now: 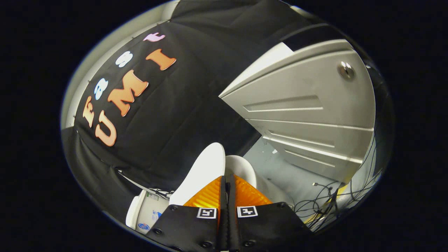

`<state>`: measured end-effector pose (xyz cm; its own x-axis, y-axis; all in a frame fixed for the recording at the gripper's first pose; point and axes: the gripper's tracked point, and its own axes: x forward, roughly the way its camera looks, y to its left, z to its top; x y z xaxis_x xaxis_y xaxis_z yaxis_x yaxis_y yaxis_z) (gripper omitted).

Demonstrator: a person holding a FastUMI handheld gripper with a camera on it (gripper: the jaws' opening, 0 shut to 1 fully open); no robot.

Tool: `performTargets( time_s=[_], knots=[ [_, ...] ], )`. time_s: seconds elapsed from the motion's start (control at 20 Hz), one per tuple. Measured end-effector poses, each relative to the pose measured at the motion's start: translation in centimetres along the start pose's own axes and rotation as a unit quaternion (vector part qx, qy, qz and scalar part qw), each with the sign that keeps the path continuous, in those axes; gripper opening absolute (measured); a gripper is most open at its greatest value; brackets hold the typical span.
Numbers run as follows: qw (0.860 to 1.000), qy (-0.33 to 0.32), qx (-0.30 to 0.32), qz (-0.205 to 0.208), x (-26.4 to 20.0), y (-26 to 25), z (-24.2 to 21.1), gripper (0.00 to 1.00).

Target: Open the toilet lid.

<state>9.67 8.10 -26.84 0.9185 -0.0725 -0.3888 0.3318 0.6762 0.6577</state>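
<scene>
Two fingers: my jaws (226, 182) sit at the bottom centre of the frame, drawn nearly together with only a thin dark slit between them.
Grasp: I cannot tell whether anything is pinched in that slit; the white edge of the toilet lid (206, 171) rises right at my fingertips, mostly on the left finger's side.
Toilet lid: white, smooth, rounded at the top, standing raised and tilted, lower centre of the frame, just beyond and touching the line of my tips.
Second white curve: another rounded white part (245, 169) shows just right of the lid, behind my right finger; seat or bowl rim, I cannot say which.
Toilet body: a white curved piece with a sticker (147, 213) sits at lower left, below the lid.
Booth wall: black cloth (189, 87) covers the left and upper middle.
Cabinet: pale grey panelled doors with a round metal lock (346, 71) fill the right side.
Floor: light grey (280, 168), lower right, with a tangle of dark cables (325, 199) near the cabinet's foot.
</scene>
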Motion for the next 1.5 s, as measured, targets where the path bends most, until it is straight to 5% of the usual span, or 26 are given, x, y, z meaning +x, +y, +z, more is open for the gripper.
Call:
performTargets(
  time_s=[0.55, 1.0, 1.5],
  knots=[
    [0.989, -0.028, -0.143, 0.031, -1.4, 8.5, 4.1, 0.08],
    [0.976, -0.02, -0.178, 0.121, -3.1, 18.3, 5.3, 0.08],
    [0.964, -0.004, -0.223, 0.148, -4.4, 27.0, 3.9, 0.08]
  ],
)
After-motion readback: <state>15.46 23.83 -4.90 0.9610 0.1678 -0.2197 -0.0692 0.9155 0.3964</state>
